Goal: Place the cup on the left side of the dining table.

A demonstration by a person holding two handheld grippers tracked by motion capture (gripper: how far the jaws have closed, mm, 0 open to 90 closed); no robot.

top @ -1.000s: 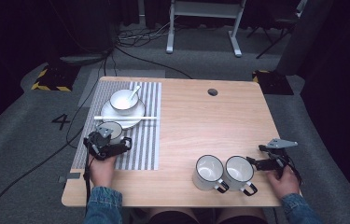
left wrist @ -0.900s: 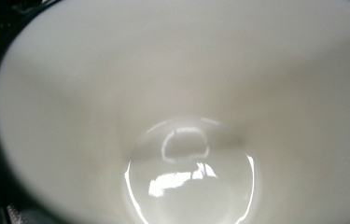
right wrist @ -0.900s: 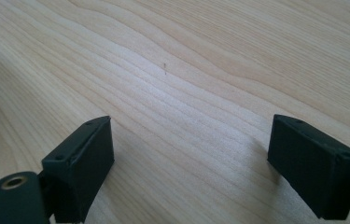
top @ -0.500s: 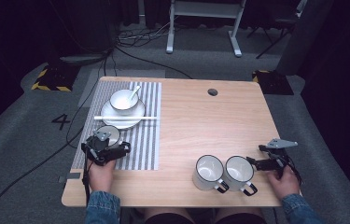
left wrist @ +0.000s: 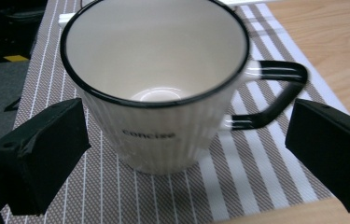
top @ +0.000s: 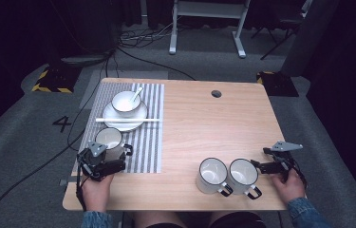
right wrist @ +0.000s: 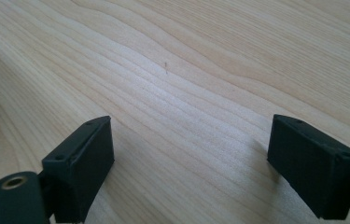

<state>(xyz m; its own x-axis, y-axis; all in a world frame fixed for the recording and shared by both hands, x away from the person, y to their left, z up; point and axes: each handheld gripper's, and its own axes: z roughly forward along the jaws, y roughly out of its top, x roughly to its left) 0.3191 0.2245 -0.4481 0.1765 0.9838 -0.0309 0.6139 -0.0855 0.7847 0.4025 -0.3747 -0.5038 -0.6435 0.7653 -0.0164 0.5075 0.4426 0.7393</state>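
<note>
My left tongs [left wrist: 182, 158] stand apart around the white black-rimmed ribbed enamel mug [left wrist: 156, 88] on the striped placemat [left wrist: 266, 172]; rigid, slick, so I'd squeeze its body. Right tongs [right wrist: 191, 163] gape over bare wooden desk [right wrist: 200, 70].

Two mugs [top: 228, 175], bowl [top: 126, 102], chopstick [top: 127, 120]

materials and finishes on the table

table [top: 204, 118]: pale wood, smooth, matt grain; placemat [left wrist: 238, 177]: woven cloth, striped, matt; mug [left wrist: 158, 93]: glossy white ceramic, ribbed wall, black rim; left gripper [left wrist: 182, 158] and right gripper [right wrist: 191, 163]: jaws matt black plastic.
</note>
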